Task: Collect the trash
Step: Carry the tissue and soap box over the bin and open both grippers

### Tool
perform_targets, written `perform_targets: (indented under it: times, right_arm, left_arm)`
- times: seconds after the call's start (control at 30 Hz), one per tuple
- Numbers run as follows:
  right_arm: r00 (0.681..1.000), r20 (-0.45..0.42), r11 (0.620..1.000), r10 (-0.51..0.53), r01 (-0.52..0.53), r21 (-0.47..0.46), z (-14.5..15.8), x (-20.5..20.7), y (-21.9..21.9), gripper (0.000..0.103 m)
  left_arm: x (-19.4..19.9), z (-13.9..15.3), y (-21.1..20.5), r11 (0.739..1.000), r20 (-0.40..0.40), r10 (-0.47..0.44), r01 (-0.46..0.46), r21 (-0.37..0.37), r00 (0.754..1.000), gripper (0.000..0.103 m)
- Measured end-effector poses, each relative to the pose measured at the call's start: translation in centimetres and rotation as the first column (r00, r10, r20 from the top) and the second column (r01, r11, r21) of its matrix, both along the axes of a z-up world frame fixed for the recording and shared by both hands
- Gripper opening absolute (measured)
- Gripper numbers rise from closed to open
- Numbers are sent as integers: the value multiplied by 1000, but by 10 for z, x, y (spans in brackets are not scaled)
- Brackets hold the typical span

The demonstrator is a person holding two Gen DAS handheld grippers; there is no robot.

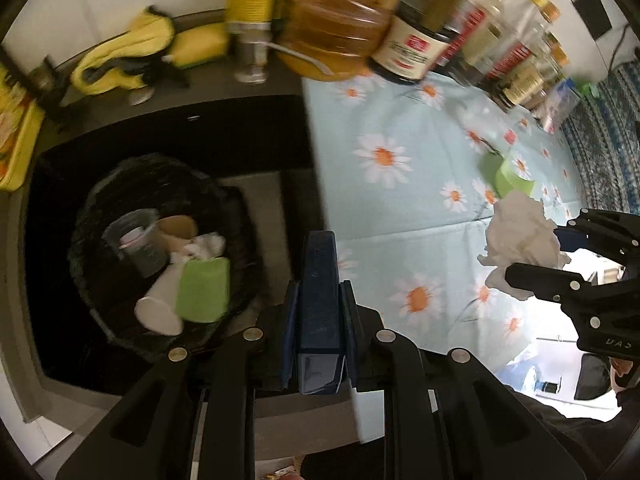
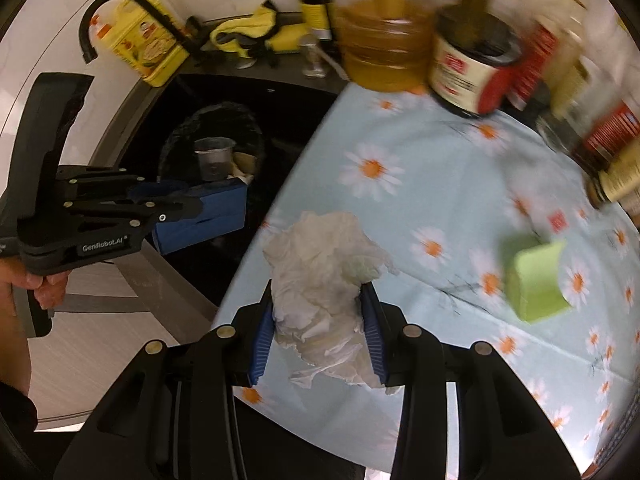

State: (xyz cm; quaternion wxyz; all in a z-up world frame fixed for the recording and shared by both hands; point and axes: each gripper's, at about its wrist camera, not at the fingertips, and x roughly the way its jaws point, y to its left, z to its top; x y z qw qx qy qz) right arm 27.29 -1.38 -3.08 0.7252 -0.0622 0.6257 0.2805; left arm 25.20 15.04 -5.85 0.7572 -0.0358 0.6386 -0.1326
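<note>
My left gripper is shut on a dark blue box and holds it by the black trash bin down in the sink. The bin holds a clear plastic cup, a green box, a white cup and tissue. In the right wrist view the left gripper holds the blue box in front of the bin. My right gripper is shut on a crumpled white tissue above the daisy tablecloth. A green box lies on the cloth to its right.
Oil bottles, jars and cans line the back of the table. A yellow tin, black faucet and yellow cloth stand behind the sink. The table edge runs beside the sink.
</note>
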Motion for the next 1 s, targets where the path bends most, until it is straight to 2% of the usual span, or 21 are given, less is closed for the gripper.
perform_targets:
  times: [0.23,0.53,0.73,1.0]
  right_arm:
    - [999,-12,999,45,-45,23,-1,9,74,41]
    - [997,-37,996,75,-73,58,-8,20,157,41]
    - [995,-70,996,75,-71,60,-22,38,193,41]
    - [993,-98,996,66,-60,58,-33,58,221,43]
  left_arm:
    - [-9,2,70,997,11,72,-72,2,997,19]
    - [-10,-7,134,994,6,111,-111,7,994,19]
    - [-3,-16,161,993,-10,120,-120,-8,993,19]
    - [12,-29,187,990,-31,132,-133,-39,991,19]
